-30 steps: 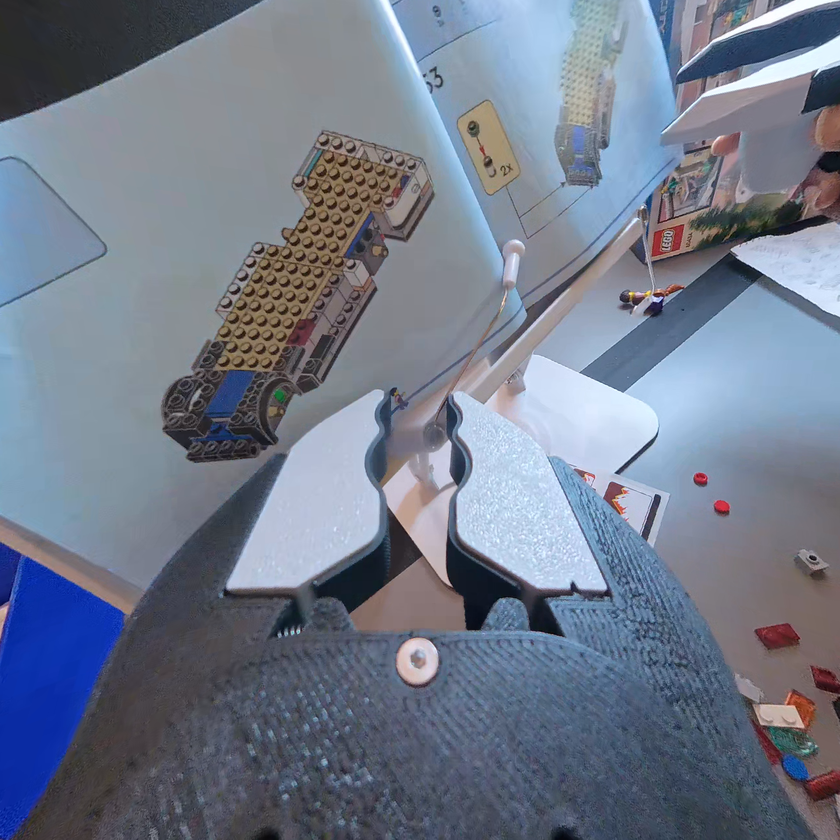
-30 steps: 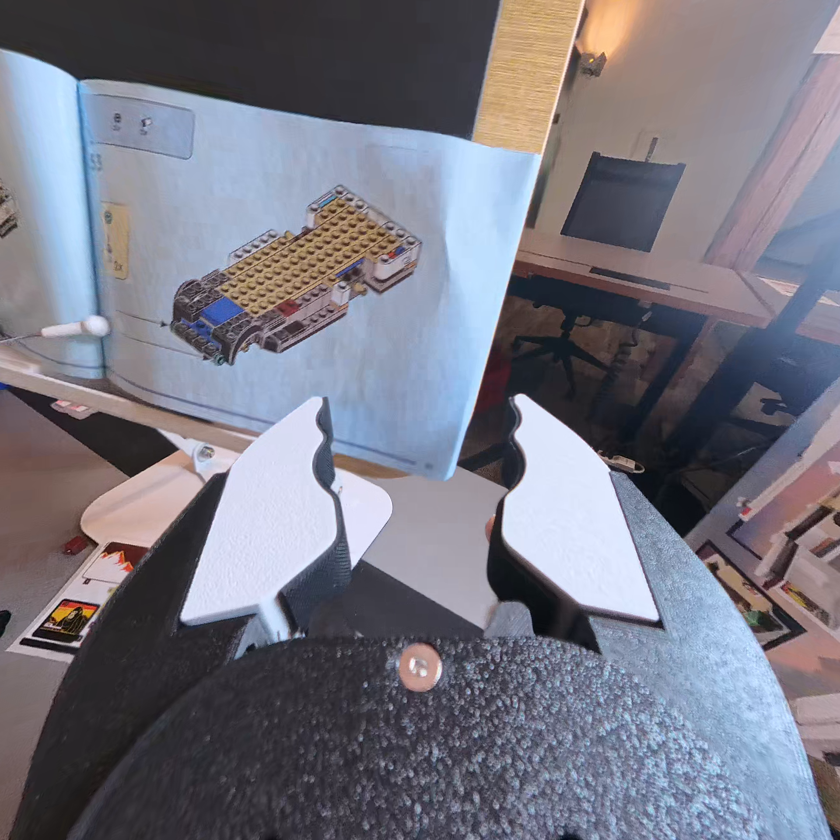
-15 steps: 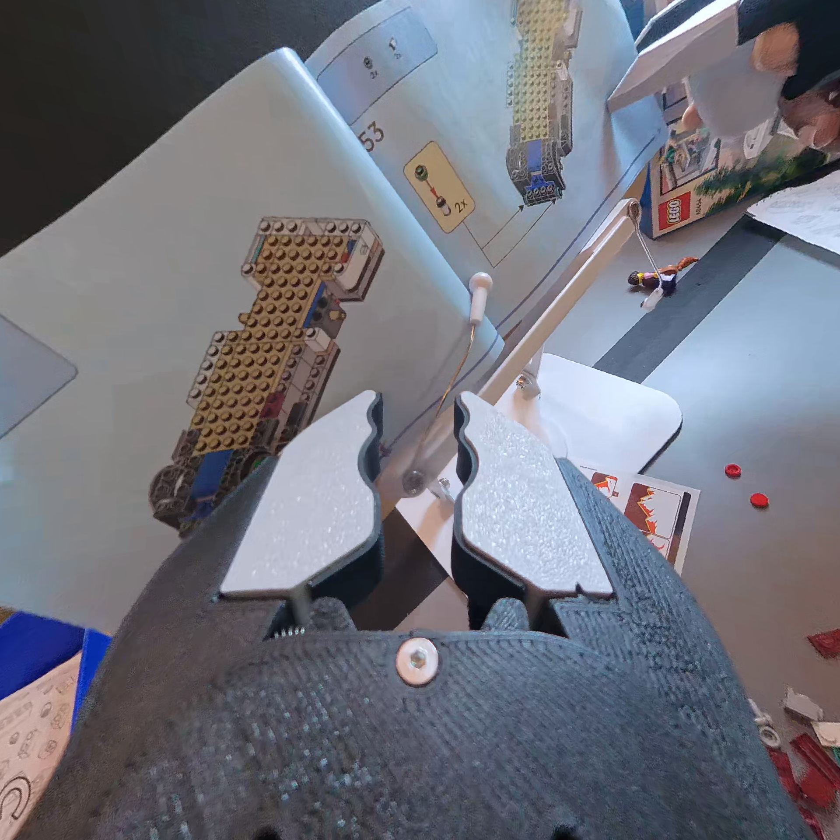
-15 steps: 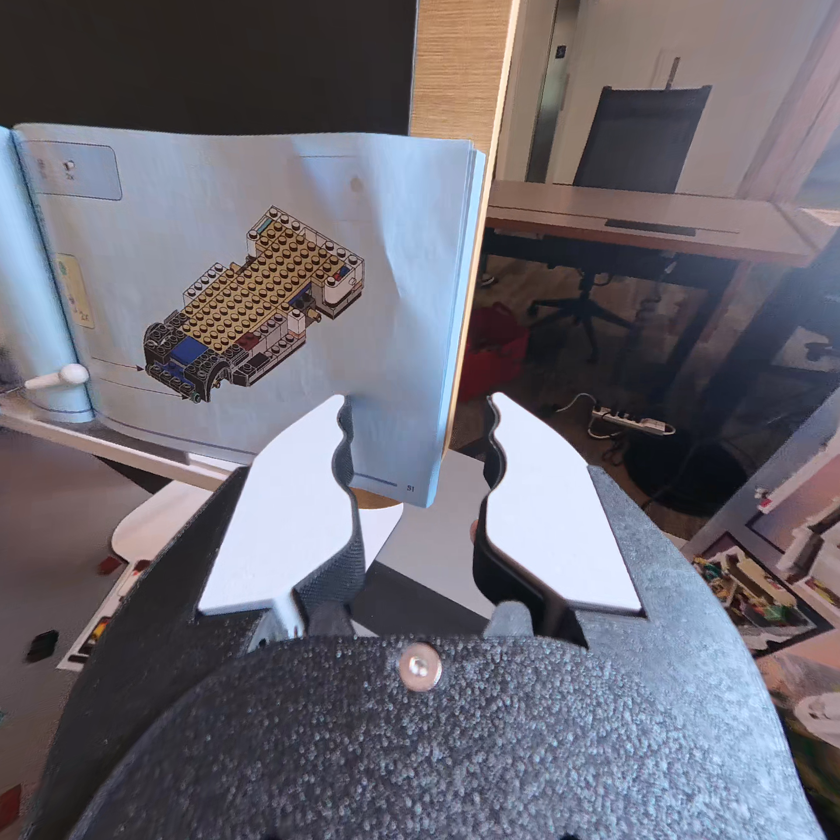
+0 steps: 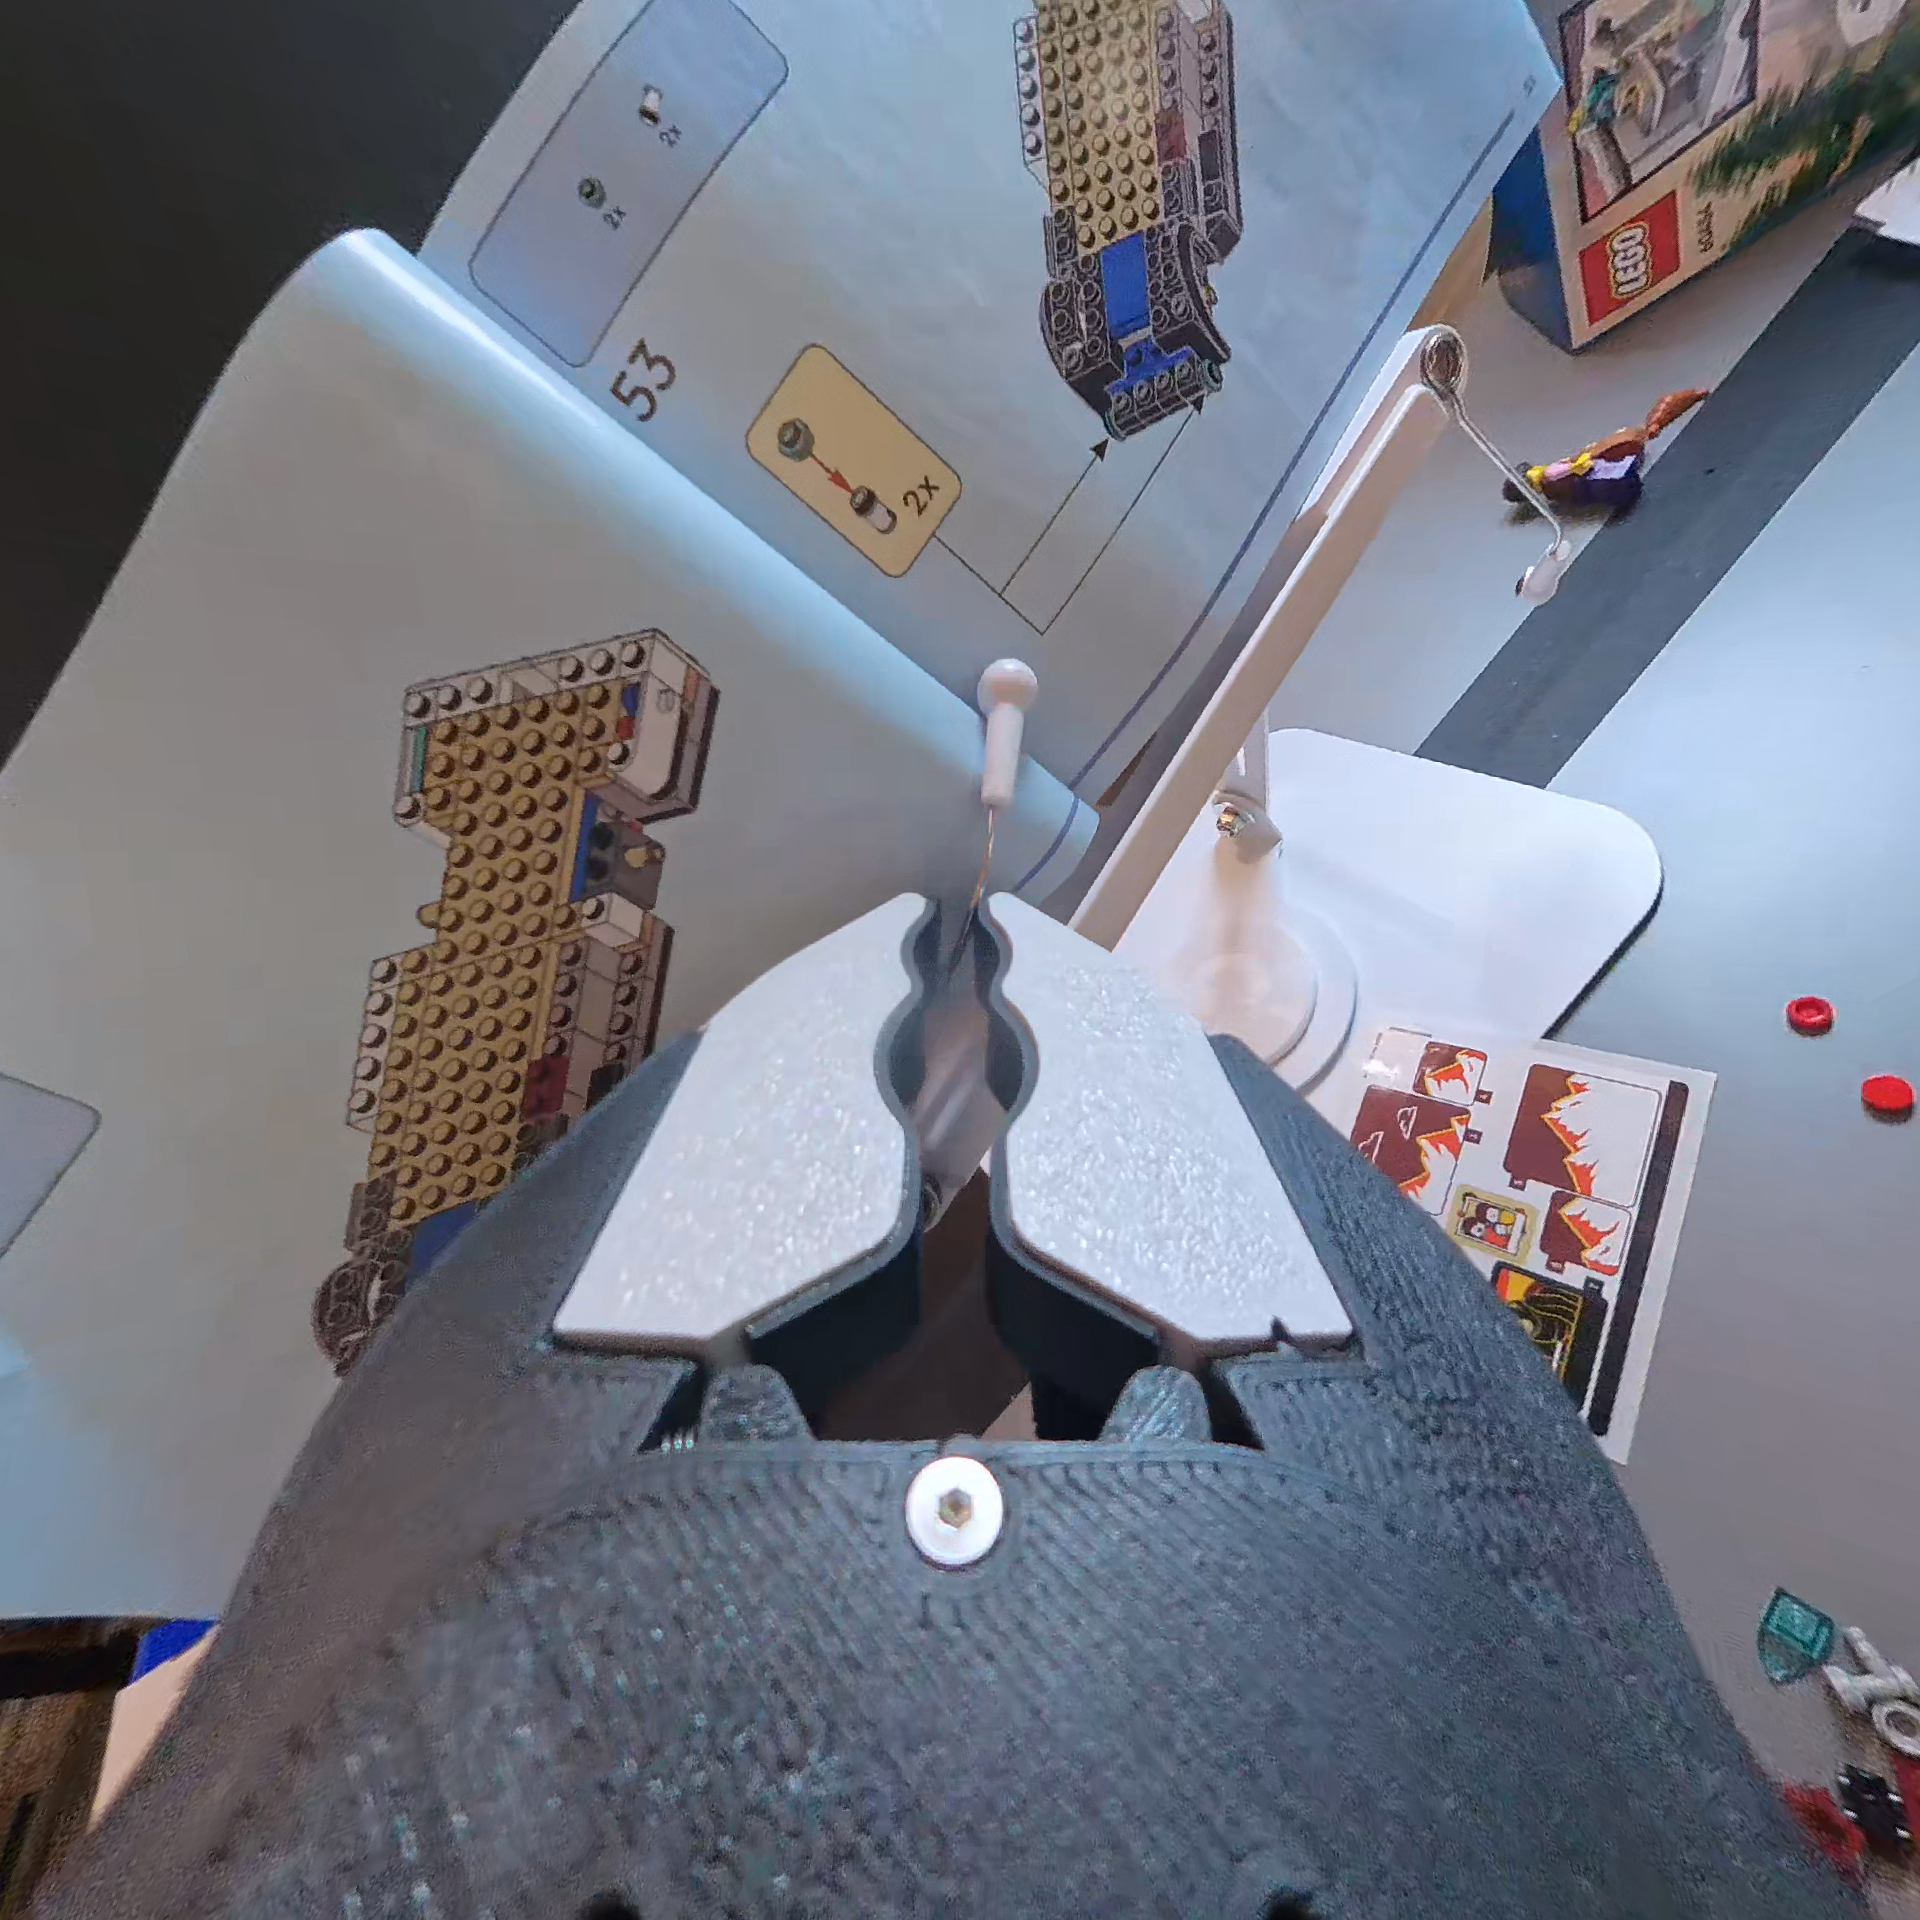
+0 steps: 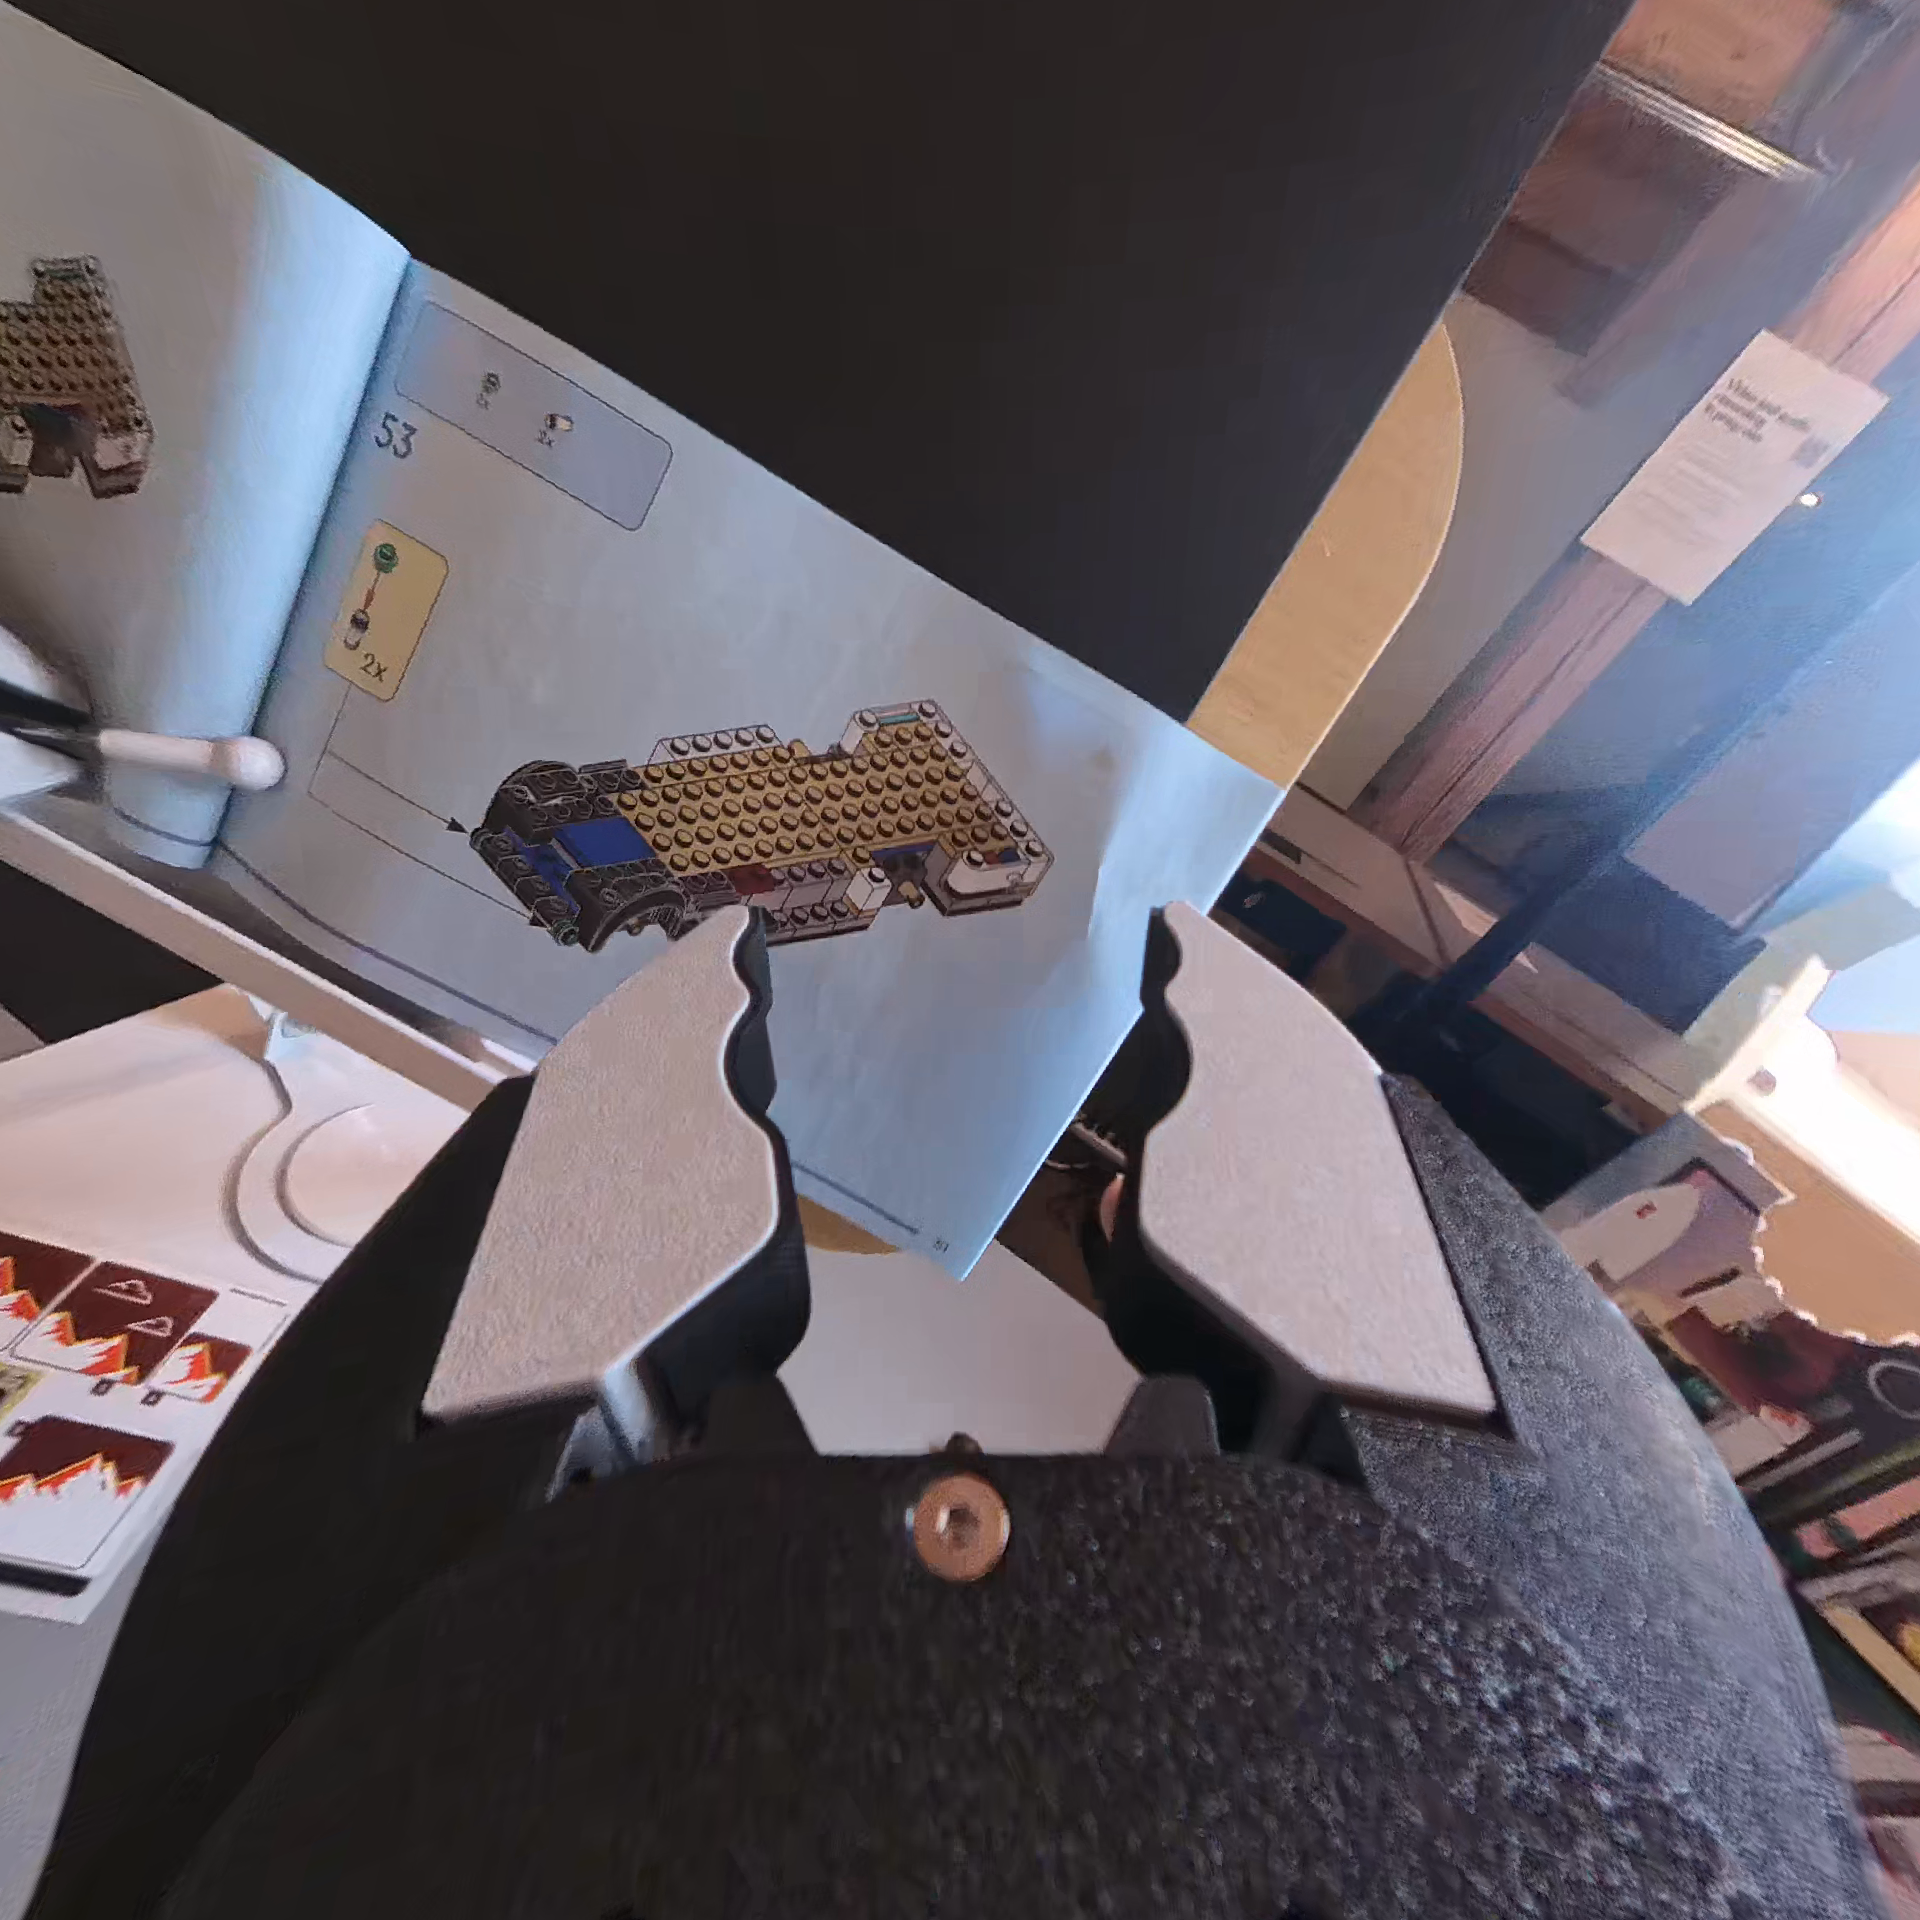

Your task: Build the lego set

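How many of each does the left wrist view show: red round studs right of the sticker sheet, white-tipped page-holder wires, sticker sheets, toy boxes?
Red round studs: 2
White-tipped page-holder wires: 2
Sticker sheet: 1
Toy box: 1
Total: 6

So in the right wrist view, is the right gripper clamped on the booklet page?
No: the right gripper stands wide open, its fingers apart in front of the booklet page.

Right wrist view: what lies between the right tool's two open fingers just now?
The lower right corner of the pale blue instruction booklet page stands between the right tool fingers in the right wrist view. Neither pad visibly presses it; below the corner shows white stand base.
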Tool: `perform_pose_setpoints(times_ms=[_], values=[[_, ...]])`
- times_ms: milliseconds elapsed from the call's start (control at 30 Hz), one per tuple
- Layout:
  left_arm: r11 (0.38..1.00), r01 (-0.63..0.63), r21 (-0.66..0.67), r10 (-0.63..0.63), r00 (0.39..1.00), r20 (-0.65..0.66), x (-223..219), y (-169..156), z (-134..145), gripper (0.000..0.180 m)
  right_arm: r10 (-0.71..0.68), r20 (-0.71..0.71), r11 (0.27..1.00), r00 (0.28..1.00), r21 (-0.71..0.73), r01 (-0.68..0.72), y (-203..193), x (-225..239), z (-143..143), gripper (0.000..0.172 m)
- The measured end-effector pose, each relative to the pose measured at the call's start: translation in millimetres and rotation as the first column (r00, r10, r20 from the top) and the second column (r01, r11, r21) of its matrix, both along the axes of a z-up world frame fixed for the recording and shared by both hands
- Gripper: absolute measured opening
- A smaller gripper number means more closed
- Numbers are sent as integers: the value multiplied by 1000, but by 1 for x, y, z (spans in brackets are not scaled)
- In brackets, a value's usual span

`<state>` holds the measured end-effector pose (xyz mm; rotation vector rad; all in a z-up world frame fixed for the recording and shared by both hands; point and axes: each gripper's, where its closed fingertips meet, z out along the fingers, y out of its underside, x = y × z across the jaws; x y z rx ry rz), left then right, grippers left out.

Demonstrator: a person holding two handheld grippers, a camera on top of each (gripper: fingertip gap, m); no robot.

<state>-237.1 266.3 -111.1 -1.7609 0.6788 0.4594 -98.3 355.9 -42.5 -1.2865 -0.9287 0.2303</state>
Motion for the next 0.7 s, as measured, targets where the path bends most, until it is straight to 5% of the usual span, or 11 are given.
perform_pose_setpoints(times_ms=[100,267,400,567,700], values=[[998,-6,61,6,1000,-4,-2,-2,5,3,-5,37,1000,999,-23,6,8,-8,4,77],[978,-45,204,-9,966,260,-18,-12,24,0,-2,84,999,996,-54,7,17,-14,-2,84],[976,-70,206,-37,882,470,-32,-16,28,1,-18,64,999,998,43,15,9,-14,11,77],[974,-77,213,-56,830,554,-35,-18,29,1,-20,156,1000,988,15,18,13,-25,-7,78],[974,-73,215,-72,800,596,-36,-20,29,1,2,121,998,993,-58,5,15,-28,-16,56]])
